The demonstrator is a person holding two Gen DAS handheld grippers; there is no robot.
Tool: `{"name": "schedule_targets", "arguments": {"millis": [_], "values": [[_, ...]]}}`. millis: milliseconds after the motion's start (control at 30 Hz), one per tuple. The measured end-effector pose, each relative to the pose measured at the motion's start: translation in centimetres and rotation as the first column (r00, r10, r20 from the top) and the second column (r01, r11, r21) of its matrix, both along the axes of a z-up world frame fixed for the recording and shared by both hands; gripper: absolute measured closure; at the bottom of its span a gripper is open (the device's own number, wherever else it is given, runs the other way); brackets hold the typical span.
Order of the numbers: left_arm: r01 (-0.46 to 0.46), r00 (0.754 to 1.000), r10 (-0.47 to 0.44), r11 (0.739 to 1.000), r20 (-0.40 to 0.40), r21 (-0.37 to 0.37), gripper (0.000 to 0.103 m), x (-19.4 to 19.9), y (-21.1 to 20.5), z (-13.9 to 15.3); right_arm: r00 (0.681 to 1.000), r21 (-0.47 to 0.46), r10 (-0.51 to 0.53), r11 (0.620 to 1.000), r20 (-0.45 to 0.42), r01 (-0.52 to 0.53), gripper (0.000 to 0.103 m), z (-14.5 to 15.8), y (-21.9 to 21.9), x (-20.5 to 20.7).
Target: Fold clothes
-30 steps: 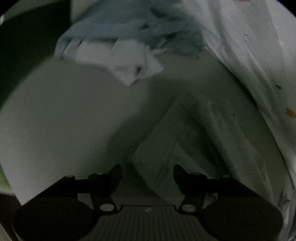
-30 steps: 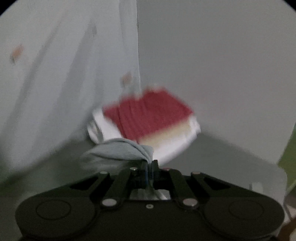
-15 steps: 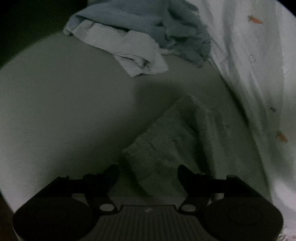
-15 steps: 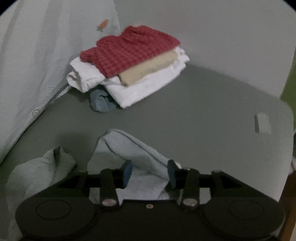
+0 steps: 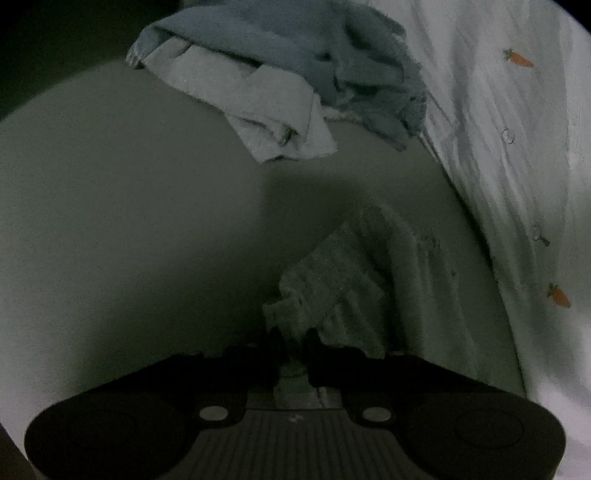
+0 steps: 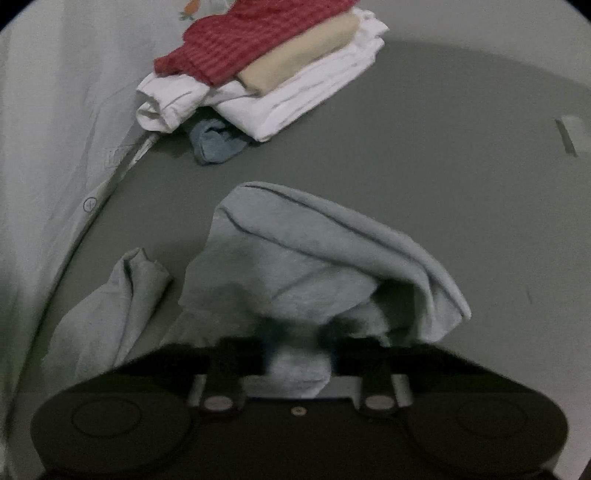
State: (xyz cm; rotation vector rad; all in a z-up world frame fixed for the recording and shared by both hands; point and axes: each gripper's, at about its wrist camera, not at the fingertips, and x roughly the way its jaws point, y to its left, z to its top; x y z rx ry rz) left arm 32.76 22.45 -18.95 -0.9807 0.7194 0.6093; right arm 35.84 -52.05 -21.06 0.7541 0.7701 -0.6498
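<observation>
Grey garment (image 6: 295, 266) bunched between right fingers (image 6: 334, 334) just pinched shut, left fingers (image 5: 271, 341) just nipping its edge

So the whole thing sits on a plain grey-green table (image 6: 461, 177), matte, with a rounded far edge. In the left view the table is dim, and past its far left edge it's just darkness (image 5: 55, 44). Out on the far right of the table there's a small pale rectangular mark (image 6: 570, 134); can't tell what it is.

Along one side hangs a white fabric (image 5: 517, 166) with tiny orange carrots (image 5: 518, 58) printed on it, plus a couple of clear round buttons (image 5: 509, 136). Its lower edge touches the table. In the right view it's on the left, with one button (image 6: 89, 204) near the tabletop. Behind the table is a pale wall (image 6: 480, 22).
</observation>
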Motion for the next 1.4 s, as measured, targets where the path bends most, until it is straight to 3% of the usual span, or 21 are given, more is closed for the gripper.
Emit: {"name": "schedule_targets", "arguments": {"millis": [200,367,567,667,800,933,1067,1167,1233,1300,1400], "values": [[0.008,0.985,-0.022,0.997,0.173,0.082,0.095,1.6,0.8,5.4,0.982,-0.078,0.004,0.997,0.189,0.011,0.102,5.0,-0.4,0.3],[0.087,0.95,-0.141,0.976,0.279,0.197,0.095,6.6,0.9,11.4,0.924,-0.153,0.054,0.988,0.379,0.005,0.102,12.4,-1.3,2.3],[0.118,0.884,-0.235,0.949,0.404,0.293,0.095,13.4,1.1,18.3,0.823,-0.245,0.13,0.969,0.553,0.012,0.102,21.0,-2.3,5.8],[0.12,0.841,-0.28,0.931,0.463,0.344,0.095,14.8,0.6,21.9,0.772,-0.276,0.139,0.96,0.621,0.05,0.102,24.8,-2.6,5.6],[0.108,0.803,-0.3,0.923,0.515,0.37,0.095,13.2,-0.2,23.8,0.74,-0.342,0.166,0.935,0.652,0.091,0.103,27.9,-2.5,4.0],[0.119,0.823,-0.307,0.916,0.478,0.384,0.095,10.1,-1.0,22.3,0.748,-0.365,0.175,0.926,0.641,0.096,0.103,27.6,-2.0,1.7],[0.116,0.901,-0.271,0.903,0.338,0.414,0.095,6.0,-1.5,18.6,0.789,-0.386,0.179,0.919,0.588,0.079,0.103,25.6,-1.2,-0.3],[0.122,0.96,-0.198,0.931,0.197,0.345,0.095,3.0,-1.6,13.3,0.853,-0.362,0.134,0.93,0.505,0.068,0.102,21.6,-0.8,-2.2],[0.123,0.988,-0.142,0.962,0.063,0.245,0.094,1.3,-1.3,9.1,0.897,-0.312,0.089,0.949,0.433,0.056,0.102,18.0,-1.0,-3.0],[0.1,0.994,-0.093,0.984,-0.055,0.146,0.091,-0.7,-0.9,5.2,0.929,-0.238,0.04,0.97,0.367,0.052,0.102,14.6,-1.0,-4.0],[0.068,0.992,-0.056,0.992,-0.11,0.103,0.085,-2.5,-0.8,3.3,0.958,-0.168,-0.018,0.983,0.285,0.068,0.102,10.9,-0.8,-4.7]]}}
